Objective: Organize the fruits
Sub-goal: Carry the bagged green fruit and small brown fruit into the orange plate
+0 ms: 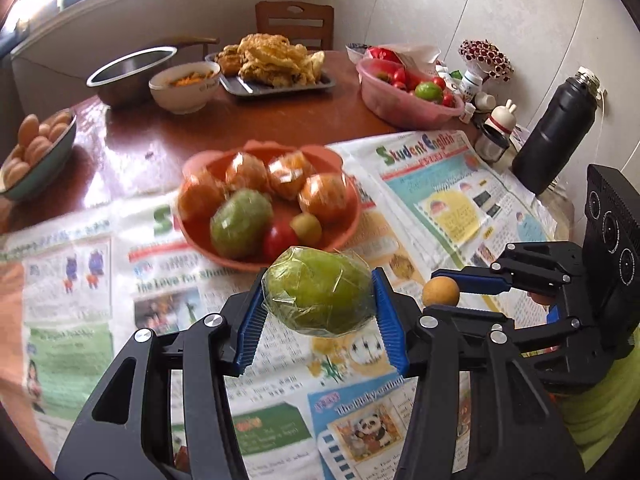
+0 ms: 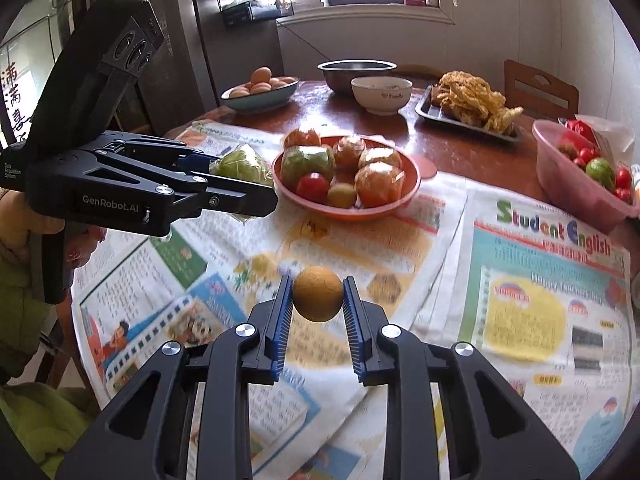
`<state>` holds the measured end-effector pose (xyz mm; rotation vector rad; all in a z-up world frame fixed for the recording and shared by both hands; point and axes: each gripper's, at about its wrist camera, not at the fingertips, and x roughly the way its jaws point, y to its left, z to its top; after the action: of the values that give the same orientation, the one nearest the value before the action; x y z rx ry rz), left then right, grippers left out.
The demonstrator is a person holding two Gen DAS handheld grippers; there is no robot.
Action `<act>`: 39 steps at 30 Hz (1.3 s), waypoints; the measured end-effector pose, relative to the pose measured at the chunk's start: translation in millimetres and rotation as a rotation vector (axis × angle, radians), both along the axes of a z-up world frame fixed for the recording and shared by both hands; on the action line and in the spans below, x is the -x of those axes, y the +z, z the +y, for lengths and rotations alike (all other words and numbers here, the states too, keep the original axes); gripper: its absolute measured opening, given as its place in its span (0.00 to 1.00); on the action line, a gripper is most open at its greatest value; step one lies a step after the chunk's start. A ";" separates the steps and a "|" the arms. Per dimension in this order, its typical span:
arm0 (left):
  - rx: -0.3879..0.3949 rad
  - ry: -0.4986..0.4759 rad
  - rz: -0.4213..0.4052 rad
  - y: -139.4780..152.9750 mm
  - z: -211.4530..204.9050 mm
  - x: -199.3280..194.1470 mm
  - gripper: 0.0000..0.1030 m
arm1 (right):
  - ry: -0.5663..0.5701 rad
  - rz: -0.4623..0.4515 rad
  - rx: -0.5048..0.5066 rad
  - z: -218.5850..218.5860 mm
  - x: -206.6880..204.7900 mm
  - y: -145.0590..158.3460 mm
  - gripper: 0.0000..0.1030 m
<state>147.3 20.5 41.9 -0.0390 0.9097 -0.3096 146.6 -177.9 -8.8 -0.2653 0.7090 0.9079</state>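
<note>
My left gripper (image 1: 320, 294) is shut on a green fruit wrapped in clear film (image 1: 320, 292) and holds it above the newspaper, just in front of the orange plate (image 1: 344, 236). The plate holds several wrapped oranges, a wrapped green fruit (image 1: 240, 224), a red tomato and a small green fruit. My right gripper (image 2: 318, 300) is shut on a small round tan fruit (image 2: 318, 298) above the newspaper. In the right wrist view the left gripper (image 2: 240, 176) with its green fruit (image 2: 240, 164) sits left of the plate (image 2: 412, 188).
A pink basin (image 1: 404, 112) of red and green fruit stands at the right. A bowl of eggs (image 1: 36, 148), a steel bowl (image 1: 128, 72), a white bowl (image 1: 184, 88) and a tray of fried food (image 1: 276, 64) stand behind. A black flask (image 1: 556, 128) stands far right.
</note>
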 end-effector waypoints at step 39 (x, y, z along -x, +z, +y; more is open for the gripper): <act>-0.004 -0.015 0.066 -16.8 8.5 -108.5 0.41 | 0.004 -0.014 0.002 38.1 -69.0 9.6 0.23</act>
<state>255.8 29.0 25.0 -0.0388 0.9761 -0.3218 215.6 -139.7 0.8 -0.2750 0.6969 0.9082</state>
